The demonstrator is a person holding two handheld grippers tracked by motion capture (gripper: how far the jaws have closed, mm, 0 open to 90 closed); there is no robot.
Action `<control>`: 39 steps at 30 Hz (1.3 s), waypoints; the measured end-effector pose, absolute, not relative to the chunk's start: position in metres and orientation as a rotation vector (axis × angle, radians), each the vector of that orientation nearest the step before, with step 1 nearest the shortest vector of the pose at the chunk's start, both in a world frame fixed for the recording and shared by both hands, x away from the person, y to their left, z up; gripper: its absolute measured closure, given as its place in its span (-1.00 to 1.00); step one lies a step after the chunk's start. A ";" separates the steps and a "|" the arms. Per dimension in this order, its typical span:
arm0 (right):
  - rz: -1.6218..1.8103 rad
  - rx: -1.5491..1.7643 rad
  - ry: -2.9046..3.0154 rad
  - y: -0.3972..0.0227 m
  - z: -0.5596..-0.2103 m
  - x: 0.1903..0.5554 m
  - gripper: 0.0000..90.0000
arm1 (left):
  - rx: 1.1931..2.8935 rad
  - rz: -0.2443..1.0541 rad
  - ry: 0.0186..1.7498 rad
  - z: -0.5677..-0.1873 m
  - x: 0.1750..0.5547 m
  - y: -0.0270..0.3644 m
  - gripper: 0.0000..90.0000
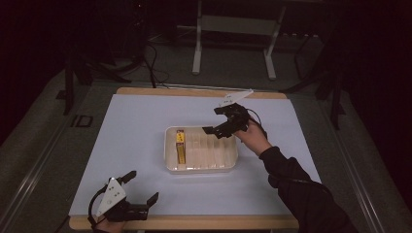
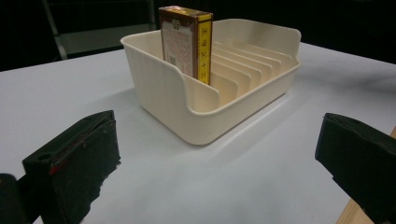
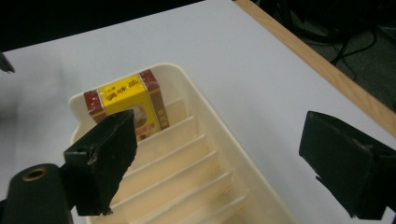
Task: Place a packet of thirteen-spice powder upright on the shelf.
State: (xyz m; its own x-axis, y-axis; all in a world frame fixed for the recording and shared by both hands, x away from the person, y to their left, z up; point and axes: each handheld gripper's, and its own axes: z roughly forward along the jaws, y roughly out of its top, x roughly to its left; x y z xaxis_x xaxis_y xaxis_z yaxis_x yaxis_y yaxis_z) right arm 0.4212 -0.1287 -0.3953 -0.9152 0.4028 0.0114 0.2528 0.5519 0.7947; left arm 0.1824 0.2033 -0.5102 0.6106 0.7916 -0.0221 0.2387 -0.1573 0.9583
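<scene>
A: So, where are we seeing the box (image 1: 180, 146)?
B: We're seeing it standing upright in the end slot of the cream tray (image 1: 201, 167), mid-table.
A: And grippers?
B: Right gripper (image 1: 216, 120) is hovering over the tray's far-right corner, jaws wide, nothing between. Left gripper (image 1: 142, 186) is sitting near the table's front edge, also wide, empty.

A dim lab or test room: a white-topped wooden-edged desk (image 1: 145, 126), grey carpeted floor (image 1: 43, 141), white metal stand legs (image 1: 197, 53) and loose black cables (image 1: 153, 68) beyond its far edge.
</scene>
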 end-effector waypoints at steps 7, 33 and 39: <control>1.343 0.655 2.539 -0.150 -0.402 0.412 -0.75 | 1.704 0.606 0.857 -0.511 0.183 0.203 -1.00; 1.371 0.910 2.344 -0.220 -0.438 0.367 -0.71 | 1.702 0.604 0.865 -0.511 0.183 0.203 -1.00; 1.400 0.967 2.279 -0.236 -0.448 0.354 -0.71 | 1.711 0.604 0.859 -0.511 0.183 0.202 -1.00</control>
State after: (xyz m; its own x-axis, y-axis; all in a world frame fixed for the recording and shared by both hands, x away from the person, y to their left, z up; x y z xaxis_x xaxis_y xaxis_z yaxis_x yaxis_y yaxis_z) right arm 0.3543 -0.2361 -0.4485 -0.7300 0.6771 0.0929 0.3888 0.2997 0.8712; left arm 0.1828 0.2017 -0.5108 0.6107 0.7915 -0.0230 0.2464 -0.1623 0.9555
